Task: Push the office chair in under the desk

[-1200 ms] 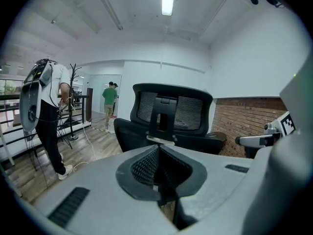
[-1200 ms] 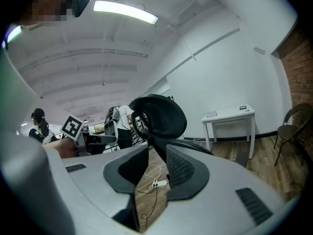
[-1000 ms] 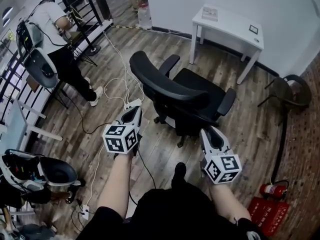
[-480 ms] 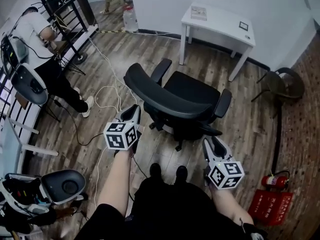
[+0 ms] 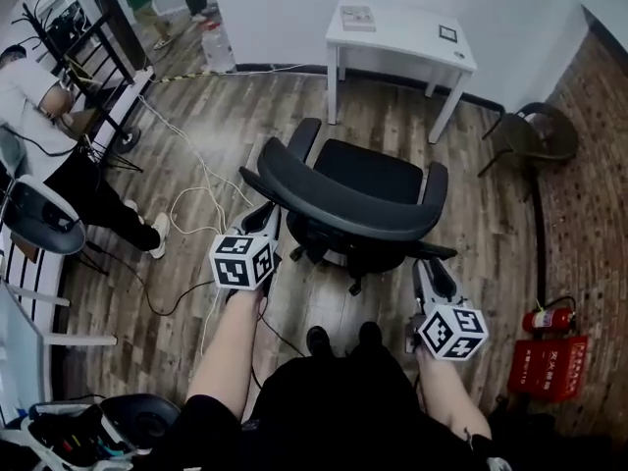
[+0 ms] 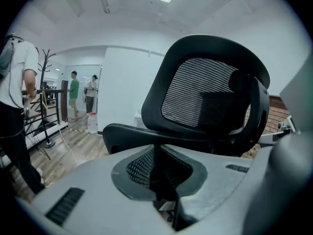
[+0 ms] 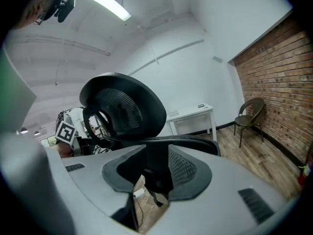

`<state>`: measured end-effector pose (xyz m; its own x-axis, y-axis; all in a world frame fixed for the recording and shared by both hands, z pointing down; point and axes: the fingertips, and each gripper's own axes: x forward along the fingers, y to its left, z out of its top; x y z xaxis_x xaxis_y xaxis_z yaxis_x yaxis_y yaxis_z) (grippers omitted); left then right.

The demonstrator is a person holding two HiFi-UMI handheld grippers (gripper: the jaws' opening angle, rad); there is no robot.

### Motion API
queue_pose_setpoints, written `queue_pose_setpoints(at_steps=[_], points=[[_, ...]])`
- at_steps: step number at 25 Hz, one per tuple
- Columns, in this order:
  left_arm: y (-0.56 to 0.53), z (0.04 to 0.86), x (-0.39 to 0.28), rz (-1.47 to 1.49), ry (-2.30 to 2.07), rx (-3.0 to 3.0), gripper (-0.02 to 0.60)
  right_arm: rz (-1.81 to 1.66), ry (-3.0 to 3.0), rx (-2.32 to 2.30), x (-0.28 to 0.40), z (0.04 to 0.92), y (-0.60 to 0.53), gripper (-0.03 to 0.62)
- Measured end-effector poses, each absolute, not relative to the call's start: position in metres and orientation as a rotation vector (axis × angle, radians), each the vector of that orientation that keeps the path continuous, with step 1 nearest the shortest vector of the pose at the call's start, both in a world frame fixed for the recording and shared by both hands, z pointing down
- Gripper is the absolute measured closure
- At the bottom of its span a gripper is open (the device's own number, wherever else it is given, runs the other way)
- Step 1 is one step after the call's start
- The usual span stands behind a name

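The black office chair [image 5: 363, 189] stands on the wood floor with its curved mesh backrest toward me and its seat facing the white desk [image 5: 397, 29] by the far wall. My left gripper [image 5: 267, 212] points at the backrest's left end, close to it, its jaws shut and empty. My right gripper [image 5: 429, 266] sits just behind the chair's right armrest; its jaws have just been opening and stand open with nothing between them. The backrest [image 6: 210, 97] fills the left gripper view beyond the left gripper [image 6: 156, 153]. The right gripper view shows the chair [image 7: 124, 109], the desk [image 7: 190, 114] and the right gripper [image 7: 152, 155].
White cables [image 5: 191, 194] trail over the floor left of the chair. A person [image 5: 39, 96] bends by a black rack [image 5: 108, 57] at left. A brown chair [image 5: 535, 130] stands by the brick wall; a fire extinguisher [image 5: 545, 319] and red box [image 5: 545, 366] lie at right.
The chair has swung its backrest squarely toward me and stands nearer the desk. Both grippers have followed it forward, the left one farther.
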<state>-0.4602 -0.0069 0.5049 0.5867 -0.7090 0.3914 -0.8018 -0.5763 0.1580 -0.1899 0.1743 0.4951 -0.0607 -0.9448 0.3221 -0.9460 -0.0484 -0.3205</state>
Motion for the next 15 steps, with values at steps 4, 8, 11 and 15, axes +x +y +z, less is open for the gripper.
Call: queue_pose_setpoints(at_steps=[4, 8, 11, 15], points=[[-0.018, 0.506, -0.454, 0.43, -1.171, 2.541, 0.558, 0.733, -2.098, 2.255, -0.185, 0.496, 0.169, 0.464], [-0.022, 0.504, -0.449, 0.444, -1.131, 2.561, 0.559, 0.712, -2.016, 2.345, -0.18, 0.495, 0.167, 0.484], [-0.029, 0.504, -0.449, 0.448, -1.109, 2.582, 0.558, 0.701, -1.978, 2.381, -0.179, 0.496, 0.163, 0.51], [-0.039, 0.505, -0.439, 0.429, -1.084, 2.589, 0.552, 0.709, -1.96, 2.414, -0.169, 0.498, 0.156, 0.519]])
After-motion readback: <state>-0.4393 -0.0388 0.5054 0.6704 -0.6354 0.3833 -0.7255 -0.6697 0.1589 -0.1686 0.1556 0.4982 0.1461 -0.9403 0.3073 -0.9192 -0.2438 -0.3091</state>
